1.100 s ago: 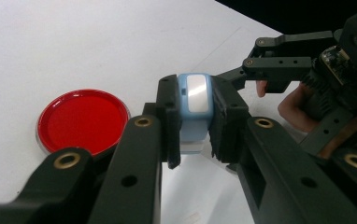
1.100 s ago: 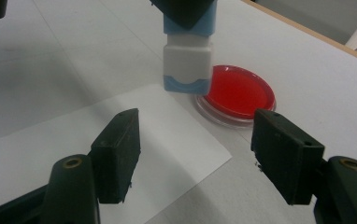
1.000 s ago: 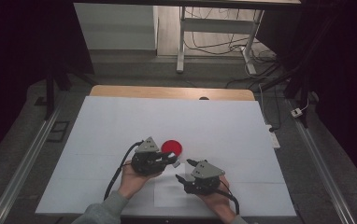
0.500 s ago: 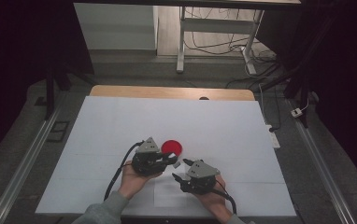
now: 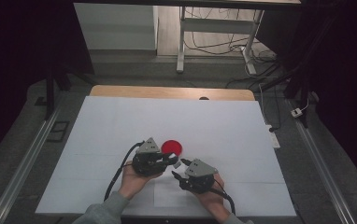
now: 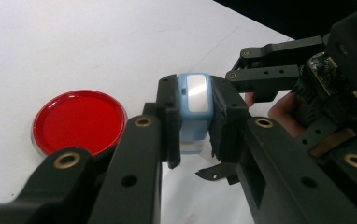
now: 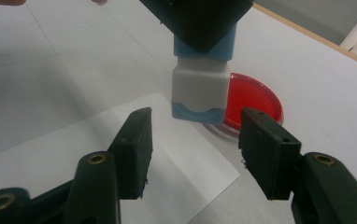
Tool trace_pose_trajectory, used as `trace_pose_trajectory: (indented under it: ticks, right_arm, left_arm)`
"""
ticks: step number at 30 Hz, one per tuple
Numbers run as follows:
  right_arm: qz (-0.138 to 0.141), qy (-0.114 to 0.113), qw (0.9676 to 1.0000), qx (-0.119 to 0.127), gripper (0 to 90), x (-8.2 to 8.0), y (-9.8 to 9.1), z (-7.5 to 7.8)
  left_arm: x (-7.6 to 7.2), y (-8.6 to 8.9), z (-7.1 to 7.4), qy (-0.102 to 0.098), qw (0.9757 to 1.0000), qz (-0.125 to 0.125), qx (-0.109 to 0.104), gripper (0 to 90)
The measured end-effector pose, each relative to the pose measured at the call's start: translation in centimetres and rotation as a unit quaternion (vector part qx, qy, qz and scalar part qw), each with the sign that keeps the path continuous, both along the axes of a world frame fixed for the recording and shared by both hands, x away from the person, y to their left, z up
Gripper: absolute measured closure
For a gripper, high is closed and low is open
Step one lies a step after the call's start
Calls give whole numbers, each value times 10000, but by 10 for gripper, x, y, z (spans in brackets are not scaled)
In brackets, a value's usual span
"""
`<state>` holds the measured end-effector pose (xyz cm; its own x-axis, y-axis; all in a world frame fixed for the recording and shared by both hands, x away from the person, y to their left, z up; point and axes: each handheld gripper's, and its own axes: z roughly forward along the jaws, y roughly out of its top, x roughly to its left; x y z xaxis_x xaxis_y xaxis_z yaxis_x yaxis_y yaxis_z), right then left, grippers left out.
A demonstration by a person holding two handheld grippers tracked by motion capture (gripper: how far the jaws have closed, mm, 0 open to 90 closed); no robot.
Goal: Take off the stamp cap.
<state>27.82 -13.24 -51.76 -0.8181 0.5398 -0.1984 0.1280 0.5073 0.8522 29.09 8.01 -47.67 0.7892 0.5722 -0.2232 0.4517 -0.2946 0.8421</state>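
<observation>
Blue and white plastic makes up the small stamp-like block [image 6: 194, 109] that the left gripper [image 5: 169, 158] holds, its jaws clamped on the block's blue upper part. In the left gripper view a pale, glossy panel sits on the block's blue end; no brand, label or writing can be read on it. In the right gripper view the block hangs from those jaws with its white lower section and blue foot [image 7: 199, 95] pointing down, just above the worktop [image 5: 120, 121].

Behind the block in that view lies a round red dish [image 7: 251, 105] with a clear rim. It rests on the white worktop, just beside the corner of a white sheet of paper [image 7: 97, 154]. In the high view the dish [image 5: 172, 148] lies just beyond the left gripper. No print shows on the paper or on the dish.

The right gripper [image 5: 179, 169] points toward the block from the person's side, its jaws apart with a gap on either side of the block's foot. They have just been closing, and the foot stands just beyond their tips, untouched by either pad. Both hands rest low over the near part of the worktop, close together, the right hand [image 5: 209, 193] just beside the left hand [image 5: 134, 179].
</observation>
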Motion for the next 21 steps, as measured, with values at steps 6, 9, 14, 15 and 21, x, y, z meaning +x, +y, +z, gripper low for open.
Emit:
trace_pose_trajectory:
  ticks: [6,9,14,15,21]
  right_arm:
    - [-28,61,10000,-25,505,1,1,0]
    - [-19,56,10000,-21,520,2,2,0]
    - [-36,53,10000,-33,539,2,3,-1]
    - [-40,57,10000,-34,545,2,3,-1]
    - [-92,51,9999,-43,569,3,4,-1]
  left_arm:
    - [0,0,0,1,10000,0,-1,757]
    - [0,0,0,-2,10000,0,1,757]
    - [0,0,0,-7,10000,2,1,757]
    - [0,0,0,-7,10000,2,1,757]
    - [-1,-1,0,-15,10000,-2,-7,757]
